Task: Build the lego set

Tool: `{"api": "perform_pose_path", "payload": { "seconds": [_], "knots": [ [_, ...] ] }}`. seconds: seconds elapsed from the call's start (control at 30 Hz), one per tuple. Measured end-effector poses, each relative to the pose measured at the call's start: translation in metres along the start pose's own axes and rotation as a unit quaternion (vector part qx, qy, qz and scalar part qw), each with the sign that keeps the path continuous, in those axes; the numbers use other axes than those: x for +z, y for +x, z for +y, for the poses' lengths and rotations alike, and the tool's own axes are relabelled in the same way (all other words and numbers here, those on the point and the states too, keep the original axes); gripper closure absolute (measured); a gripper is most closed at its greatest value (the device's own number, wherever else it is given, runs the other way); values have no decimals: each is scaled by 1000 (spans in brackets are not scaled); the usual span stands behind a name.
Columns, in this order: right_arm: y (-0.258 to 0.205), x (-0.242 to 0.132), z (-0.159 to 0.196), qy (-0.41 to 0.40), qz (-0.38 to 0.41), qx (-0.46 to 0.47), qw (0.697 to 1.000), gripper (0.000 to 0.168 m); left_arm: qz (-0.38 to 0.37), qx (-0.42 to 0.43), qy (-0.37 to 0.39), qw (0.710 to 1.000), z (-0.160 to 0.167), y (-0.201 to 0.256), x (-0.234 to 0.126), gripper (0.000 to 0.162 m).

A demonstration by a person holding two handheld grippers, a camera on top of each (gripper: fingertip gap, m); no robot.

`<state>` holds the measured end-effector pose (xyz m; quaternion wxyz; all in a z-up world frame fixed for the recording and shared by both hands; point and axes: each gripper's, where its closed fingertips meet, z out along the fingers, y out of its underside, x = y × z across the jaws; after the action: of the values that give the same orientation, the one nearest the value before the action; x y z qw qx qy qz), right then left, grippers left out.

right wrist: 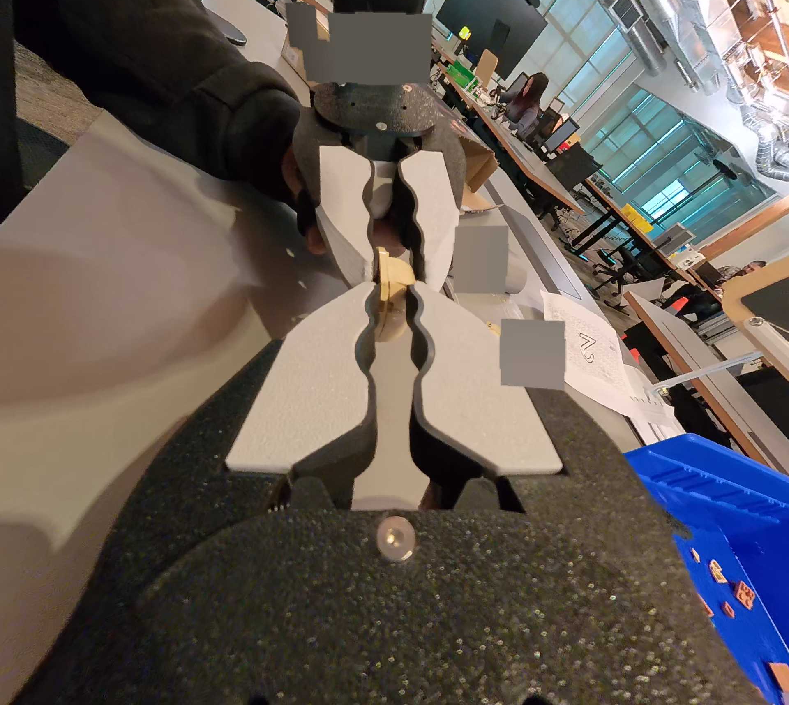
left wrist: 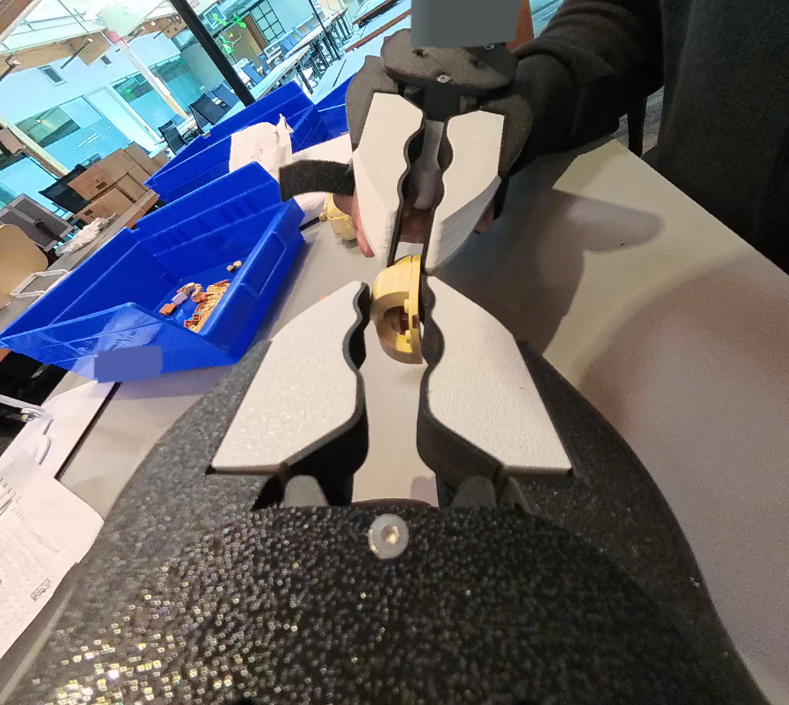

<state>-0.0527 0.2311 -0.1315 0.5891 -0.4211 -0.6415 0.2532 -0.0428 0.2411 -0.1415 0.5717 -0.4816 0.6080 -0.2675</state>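
between both grippers' tips, tan lego piece; both jaws clamp it

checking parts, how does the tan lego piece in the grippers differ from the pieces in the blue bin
The tan lego assembly is large, rounded, built of joined parts; the loose pieces are tiny, separate. The assembly is clamped between the left gripper and right gripper; the loose pieces lie in the blue bin. The assembly is tan; the loose pieces mostly reddish brown. Both are lego.

Glossy blue plastic bin, matt table
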Motion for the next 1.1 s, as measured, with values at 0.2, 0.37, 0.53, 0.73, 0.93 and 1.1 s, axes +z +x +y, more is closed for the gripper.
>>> {"api": "perform_pose_path", "payload": {
  "seconds": [0.2,0.37,0.53,0.73,0.93,1.1],
  "knots": [
    [0,0,-1,4,-2,3,1000,158,2,2,5,1000,-1,1,0,141],
    [4,-2,-3,15,1,23,1000,152,-3,6,11,1000,-4,-2,0,140],
    [3,-2,4,-2,-12,38,999,147,-6,5,23,1000,-7,-3,-3,140],
    [-1,0,6,-7,-22,33,999,148,2,14,23,1000,-8,1,-2,140],
    [-3,-1,6,-9,-23,10,1000,149,12,10,23,1000,-8,4,-1,140],
    [-5,-1,8,-20,-24,-2,1000,149,16,14,18,1000,-5,5,-1,140]
  ]
}}
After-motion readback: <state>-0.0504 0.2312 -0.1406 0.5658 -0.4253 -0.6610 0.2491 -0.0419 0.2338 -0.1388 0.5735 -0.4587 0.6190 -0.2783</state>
